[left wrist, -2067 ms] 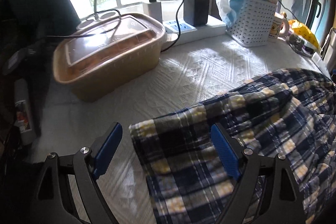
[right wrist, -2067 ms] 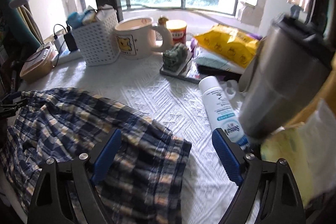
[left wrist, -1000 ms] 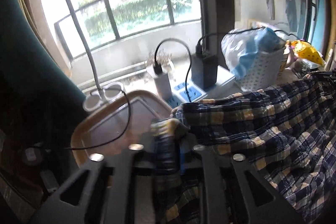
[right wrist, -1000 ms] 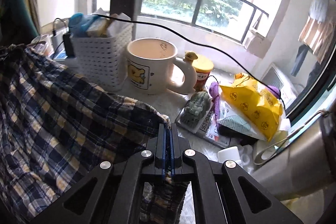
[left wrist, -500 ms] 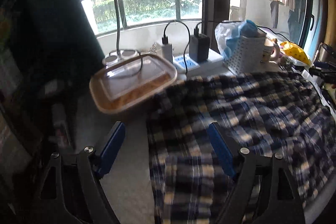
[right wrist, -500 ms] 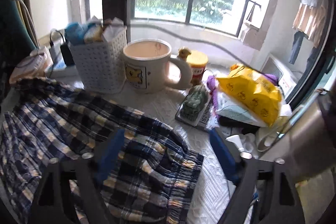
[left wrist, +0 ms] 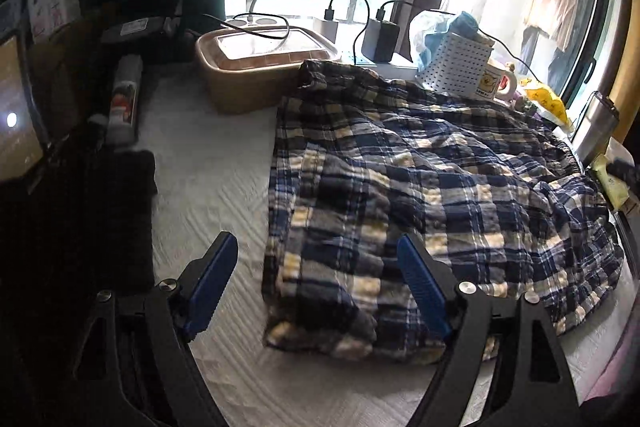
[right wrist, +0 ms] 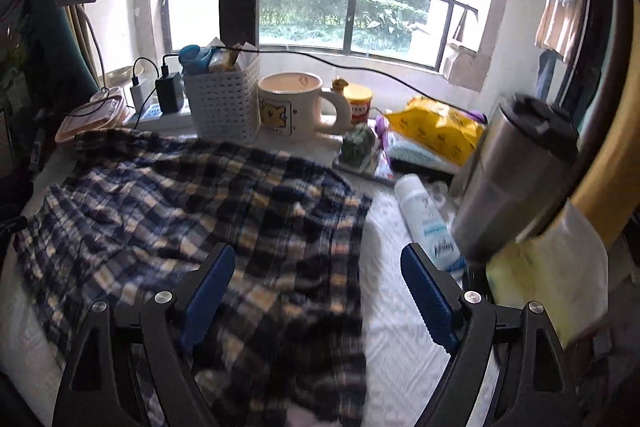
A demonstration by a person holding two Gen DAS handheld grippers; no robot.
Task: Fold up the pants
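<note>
Plaid pants spread across the middle of the desk, rumpled, one far corner riding up against the brown lidded container at the back left. Near edge doubled over on itself, lying flat on the white textured cover. From the right wrist view, same pants reaching from the left edge toward the centre, hem side ending short of the white bottle lying near the right edge.

Left gripper released, blue pads wide apart, hanging over the near left corner of the fabric, holding nothing. Right gripper likewise spread wide, nothing between the pads, right finger just beside the bottle.

Along the back edge: white perforated basket, big cream mug, yellow snack bag. Steel tumbler looming at the right edge, slightly blurred.
</note>
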